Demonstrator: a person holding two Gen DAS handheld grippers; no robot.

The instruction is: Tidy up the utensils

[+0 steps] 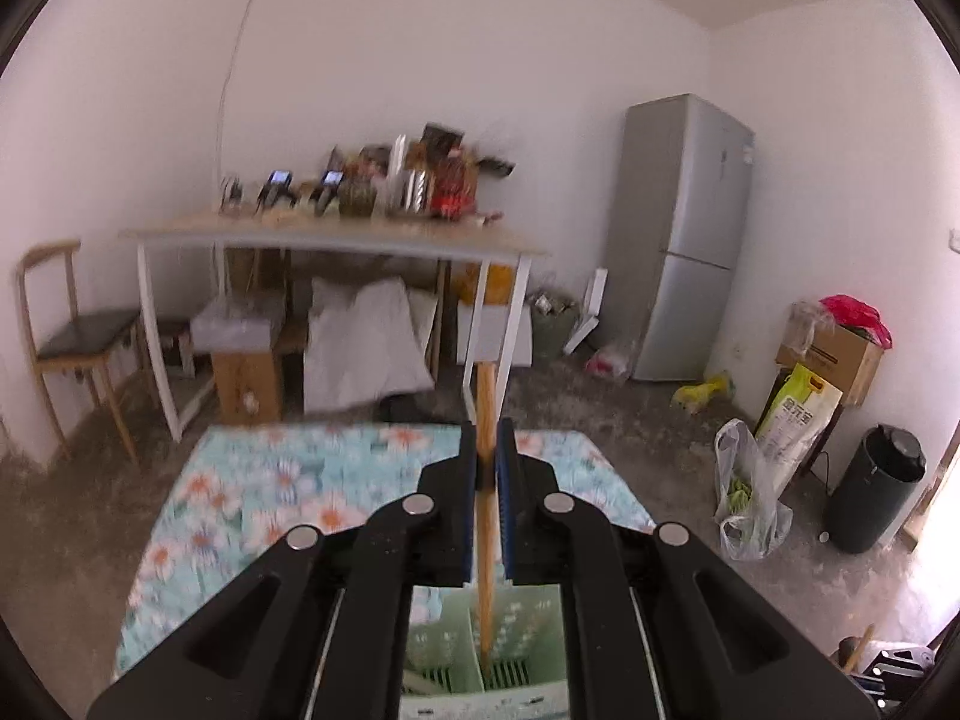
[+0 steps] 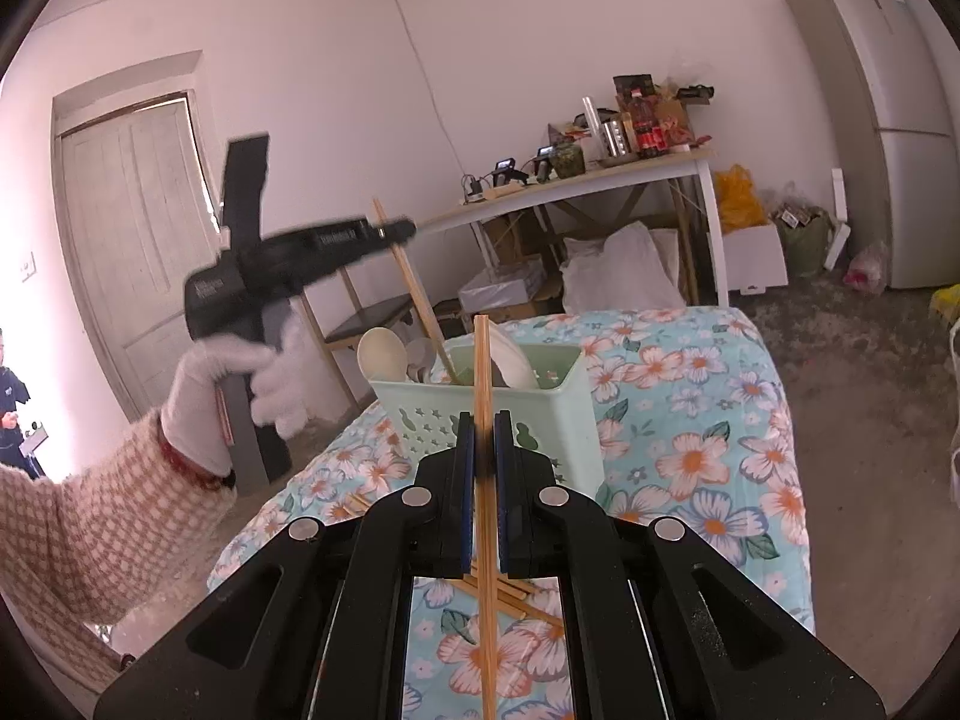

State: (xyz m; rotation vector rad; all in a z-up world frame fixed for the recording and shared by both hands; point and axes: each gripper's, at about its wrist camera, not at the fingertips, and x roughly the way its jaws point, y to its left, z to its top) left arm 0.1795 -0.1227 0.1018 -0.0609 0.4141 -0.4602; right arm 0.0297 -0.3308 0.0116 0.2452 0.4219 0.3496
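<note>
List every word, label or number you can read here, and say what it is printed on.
None can be read outright.
Yellow-and-white bag by the wall: large printed characters, too blurred to read.
Cardboard box above it: dark strip of print, illegible.
Left tool, seen from the right wrist: white lettering on its body, smeared.
Red-labelled bottle on the far table: label too small.
</note>
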